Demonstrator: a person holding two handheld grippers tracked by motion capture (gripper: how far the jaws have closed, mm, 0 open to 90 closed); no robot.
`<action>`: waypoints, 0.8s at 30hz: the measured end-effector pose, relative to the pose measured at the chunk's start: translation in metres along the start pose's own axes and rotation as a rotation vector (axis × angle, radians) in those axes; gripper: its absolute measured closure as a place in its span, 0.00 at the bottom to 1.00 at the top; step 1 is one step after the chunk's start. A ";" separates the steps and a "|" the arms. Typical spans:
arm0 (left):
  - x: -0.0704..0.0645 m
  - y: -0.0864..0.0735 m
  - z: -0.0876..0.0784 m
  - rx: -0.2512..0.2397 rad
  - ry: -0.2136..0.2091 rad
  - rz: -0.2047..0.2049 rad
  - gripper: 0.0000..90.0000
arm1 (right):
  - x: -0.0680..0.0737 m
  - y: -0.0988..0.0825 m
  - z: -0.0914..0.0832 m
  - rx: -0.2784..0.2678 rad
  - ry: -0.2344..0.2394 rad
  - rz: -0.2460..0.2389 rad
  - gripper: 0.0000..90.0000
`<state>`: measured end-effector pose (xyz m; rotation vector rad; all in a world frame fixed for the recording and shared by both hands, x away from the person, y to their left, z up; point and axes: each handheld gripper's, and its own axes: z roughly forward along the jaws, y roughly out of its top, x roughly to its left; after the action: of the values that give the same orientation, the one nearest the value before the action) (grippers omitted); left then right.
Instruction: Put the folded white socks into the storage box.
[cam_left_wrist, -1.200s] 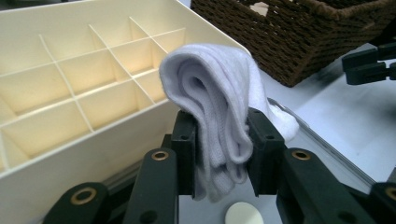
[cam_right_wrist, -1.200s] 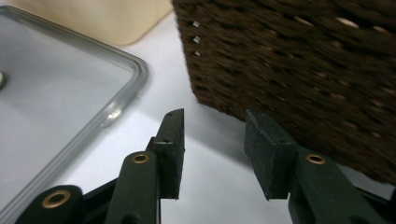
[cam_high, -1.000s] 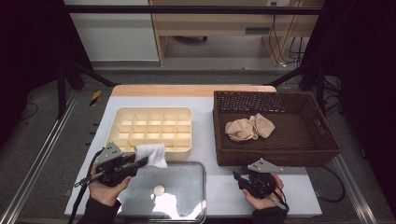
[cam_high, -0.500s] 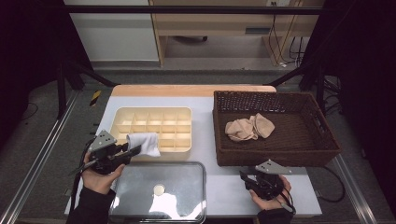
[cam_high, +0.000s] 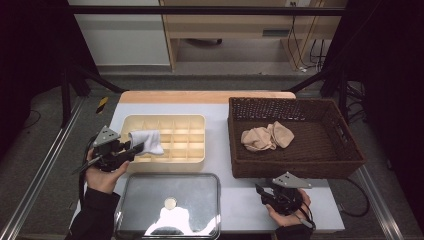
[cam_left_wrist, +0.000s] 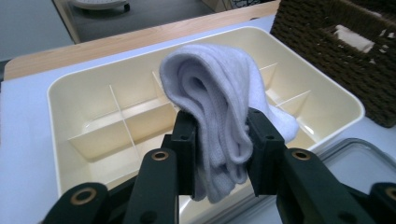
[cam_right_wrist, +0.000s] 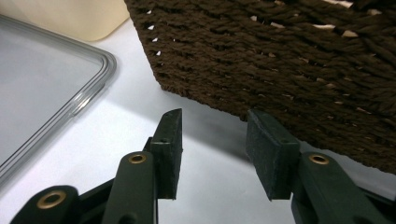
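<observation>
A folded white sock is pinched between the jaws of my left gripper, which is shut on it. In the high view that gripper holds the white sock over the left end of the cream divided tray. A beige sock bundle lies inside the dark wicker basket. My right gripper rests low on the table by the basket's front wall, its jaws having just been opening with nothing between them. In the high view the right gripper sits at the front right.
A clear lid lies flat in front of the tray, and its rim curves close to the right gripper. The tray's thin dividers form several small compartments. Bare table lies between the lid and the basket.
My left gripper has carried the white sock up and away from the lid, to the tray's left end. The right gripper has slid slightly to the right along the table front.
</observation>
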<state>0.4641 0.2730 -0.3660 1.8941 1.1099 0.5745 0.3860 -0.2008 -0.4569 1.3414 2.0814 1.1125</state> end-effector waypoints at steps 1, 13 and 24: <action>0.001 0.000 0.002 0.002 0.003 -0.006 0.75 | 0.000 0.000 0.000 -0.001 0.001 0.000 0.63; 0.032 -0.019 0.011 0.102 0.080 -0.016 0.75 | -0.001 0.000 0.001 0.011 0.003 -0.002 0.64; 0.034 -0.028 0.019 0.191 0.084 0.035 0.75 | -0.001 0.000 0.003 0.016 0.005 -0.006 0.64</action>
<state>0.4816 0.3016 -0.4004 2.0732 1.2247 0.5901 0.3887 -0.2010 -0.4584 1.3410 2.1006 1.0997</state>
